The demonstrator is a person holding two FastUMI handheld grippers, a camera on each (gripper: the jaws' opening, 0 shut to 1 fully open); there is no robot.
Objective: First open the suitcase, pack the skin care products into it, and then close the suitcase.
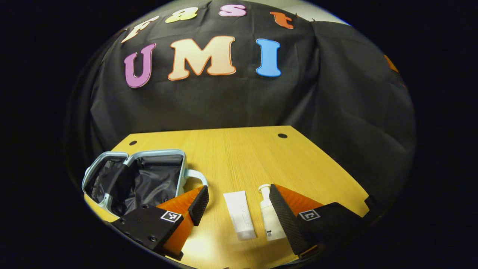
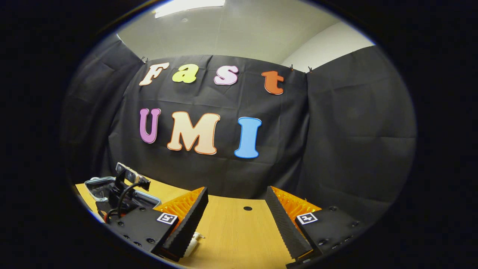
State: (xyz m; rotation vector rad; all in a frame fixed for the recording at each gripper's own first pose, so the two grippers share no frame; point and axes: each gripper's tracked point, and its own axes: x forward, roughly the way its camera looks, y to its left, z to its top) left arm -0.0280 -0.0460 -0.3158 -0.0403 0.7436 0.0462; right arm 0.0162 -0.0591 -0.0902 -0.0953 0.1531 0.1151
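Already open: suitcase lies on the bench, products still out

Plainly, the suitcase (image 1: 136, 177) lies open at the left of the wooden bench (image 1: 242, 157), its dark lining showing (a pale handle sticks out on its right side). In the left gripper view, the left gripper (image 1: 239, 205) has its fingers spread wide and empty above a white tube (image 1: 240, 215) and a white pump bottle (image 1: 269, 218), which lie side by side. In the right gripper view, the right gripper (image 2: 235, 224) is likewise wide and holds nothing; the pump bottle (image 2: 192, 241) peeks out beside its left finger.
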